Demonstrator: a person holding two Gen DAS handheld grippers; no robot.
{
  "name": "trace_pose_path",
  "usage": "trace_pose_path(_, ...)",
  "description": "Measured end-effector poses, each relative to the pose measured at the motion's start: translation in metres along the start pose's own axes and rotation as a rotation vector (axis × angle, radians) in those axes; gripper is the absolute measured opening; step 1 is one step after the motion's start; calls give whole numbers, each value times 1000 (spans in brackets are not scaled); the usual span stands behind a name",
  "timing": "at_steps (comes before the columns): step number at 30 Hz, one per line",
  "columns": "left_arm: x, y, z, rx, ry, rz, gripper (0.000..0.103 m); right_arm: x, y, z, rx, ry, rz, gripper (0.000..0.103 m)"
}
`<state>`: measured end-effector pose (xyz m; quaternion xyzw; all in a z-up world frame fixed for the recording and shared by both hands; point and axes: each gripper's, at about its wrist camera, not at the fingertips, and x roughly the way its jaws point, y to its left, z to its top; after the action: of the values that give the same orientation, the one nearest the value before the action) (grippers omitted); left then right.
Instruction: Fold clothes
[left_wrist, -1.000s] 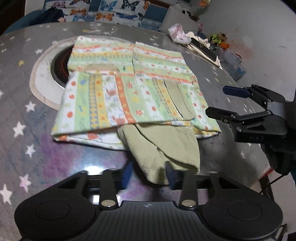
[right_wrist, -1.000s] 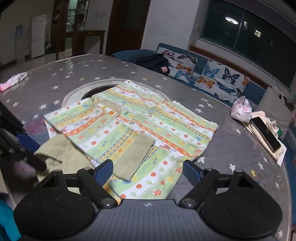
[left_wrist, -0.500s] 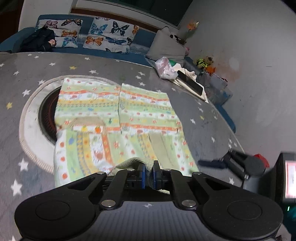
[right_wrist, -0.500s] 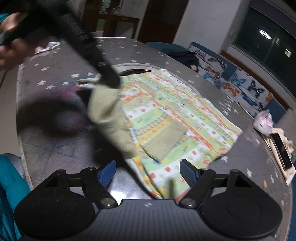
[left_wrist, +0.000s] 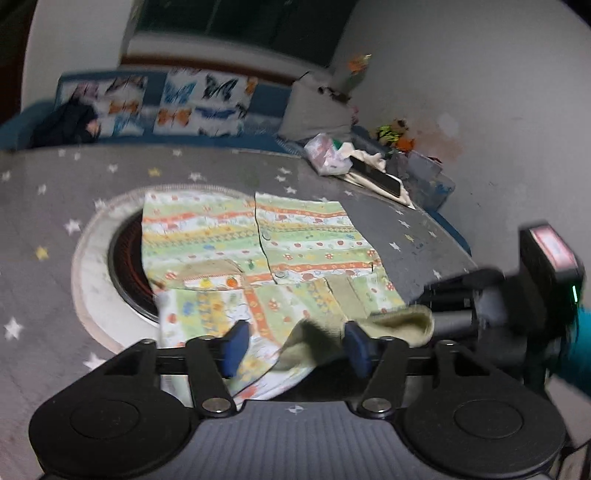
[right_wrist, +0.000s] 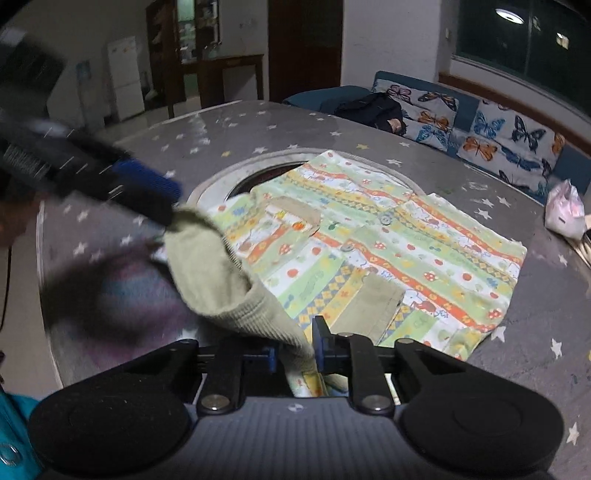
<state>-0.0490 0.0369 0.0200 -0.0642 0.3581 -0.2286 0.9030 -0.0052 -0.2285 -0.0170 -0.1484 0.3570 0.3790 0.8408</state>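
A striped shirt (left_wrist: 266, 251) (right_wrist: 388, 240) in green, orange and yellow lies flat on the grey star-patterned table (right_wrist: 240, 133). Its olive corduroy part (right_wrist: 214, 273) (left_wrist: 391, 325) is lifted off the near edge. My right gripper (right_wrist: 295, 350) is shut on the lower end of that olive part. My left gripper (left_wrist: 295, 347) is open, its blue pads wide apart with olive cloth loose between them. In the right wrist view the left gripper (right_wrist: 147, 192), blurred, touches the olive part's upper end. The right gripper (left_wrist: 454, 299) shows blurred beside the olive cloth.
A round dark recess with a pale ring (left_wrist: 122, 258) sits in the table, partly under the shirt. A plastic bag (left_wrist: 325, 155) and a phone (left_wrist: 376, 177) lie at the far right edge. A sofa with butterfly cushions (right_wrist: 498, 125) stands behind. A teal sleeve (left_wrist: 576, 354) is at the right.
My left gripper, shut on the olive cloth half a second ago, now stands open. My right gripper has gone from open to shut on the olive part, which hangs lifted.
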Motion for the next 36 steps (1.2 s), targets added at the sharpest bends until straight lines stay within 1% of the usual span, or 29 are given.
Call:
trace_pose_path(1,-2,-1,-4,36,-8,13,78,0,-2,2,9,-1,0,16)
trace_pose_path(2,-3,-4,-8,80,-16,35,80,-1,-3,4,17,-3,1,16)
trace_pose_path(6,7,-19,-21,255,-18,119,81,2,-7,11,38,-11,-1,15)
trace_pose_path(10,25,-25,-30,395,-25,170,78,1,-10,15,58,-18,-11,14)
trace_pose_path(12,34,-24,-36,449,-21,178,69,0,-11,16,66,-26,-18,13)
trace_pose_path(14,41,-21,-40,491,-13,191,51,-2,-11,15,74,-34,-23,12)
trace_pose_path(15,44,-19,-42,506,-8,198,47,-2,-12,15,78,-38,-24,12)
trace_pose_path(17,47,-13,-43,501,3,199,22,-4,-11,14,81,-47,-25,10)
trace_pose_path(18,46,-10,-43,492,4,195,21,-5,-10,12,80,-53,-25,10)
trace_pose_path(20,40,-9,-44,475,-10,185,12,-8,-7,10,75,-66,-19,8)
trace_pose_path(22,30,-10,-45,465,-25,171,10,-12,-4,7,66,-76,-7,8)
trace_pose_path(27,-3,-21,-50,456,-54,113,7,-39,8,-2,41,-103,30,7)
trace_pose_path(32,-40,-36,-61,443,-61,45,7,-76,27,-12,-1,-111,76,7)
trace_pose_path(36,-69,-43,-63,409,-93,-11,7,-105,43,-20,-34,-118,113,7)
